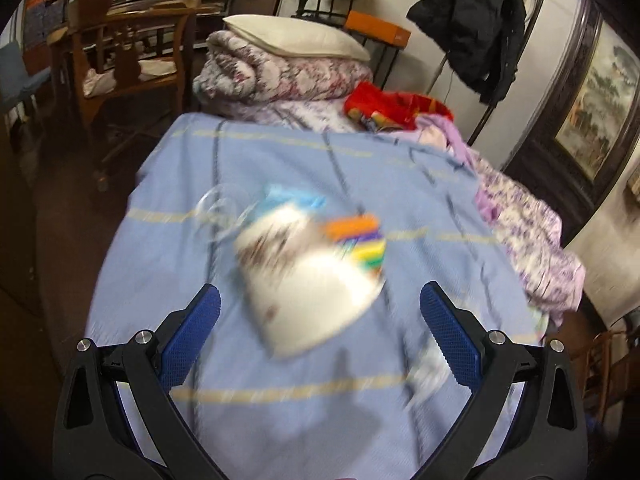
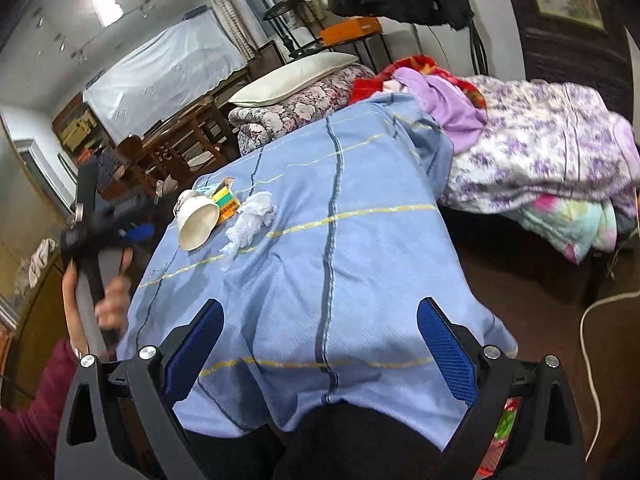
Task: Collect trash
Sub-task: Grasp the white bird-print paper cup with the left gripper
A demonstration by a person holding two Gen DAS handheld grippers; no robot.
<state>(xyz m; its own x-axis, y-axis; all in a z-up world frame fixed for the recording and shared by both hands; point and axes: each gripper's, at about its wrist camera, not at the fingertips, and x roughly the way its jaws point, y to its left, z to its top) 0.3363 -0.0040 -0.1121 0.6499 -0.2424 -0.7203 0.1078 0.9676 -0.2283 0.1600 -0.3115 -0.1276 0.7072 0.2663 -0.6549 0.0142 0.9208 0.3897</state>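
A white paper cup (image 1: 308, 284) lies on its side on the blue cloth (image 1: 280, 400), blurred, just beyond my open left gripper (image 1: 320, 300). A colourful small box (image 1: 356, 236) and a clear plastic piece (image 1: 218, 216) lie behind the cup. A crumpled white wrapper (image 1: 428, 376) rests by the left gripper's right finger. In the right wrist view the cup (image 2: 198, 220), the box (image 2: 226, 200) and the white wrapper (image 2: 250, 220) sit at the cloth's far left, well away from my open, empty right gripper (image 2: 320, 312). A hand (image 2: 112, 300) holds the left gripper there.
Folded floral blankets (image 1: 280, 80) with a pillow (image 1: 296, 38) lie behind the cloth, and a purple quilt (image 2: 540, 148) is at the right. Wooden chairs (image 1: 128, 60) stand at the left. A black jacket (image 1: 472, 20) hangs at the back. A white cable (image 2: 588, 320) runs over the floor.
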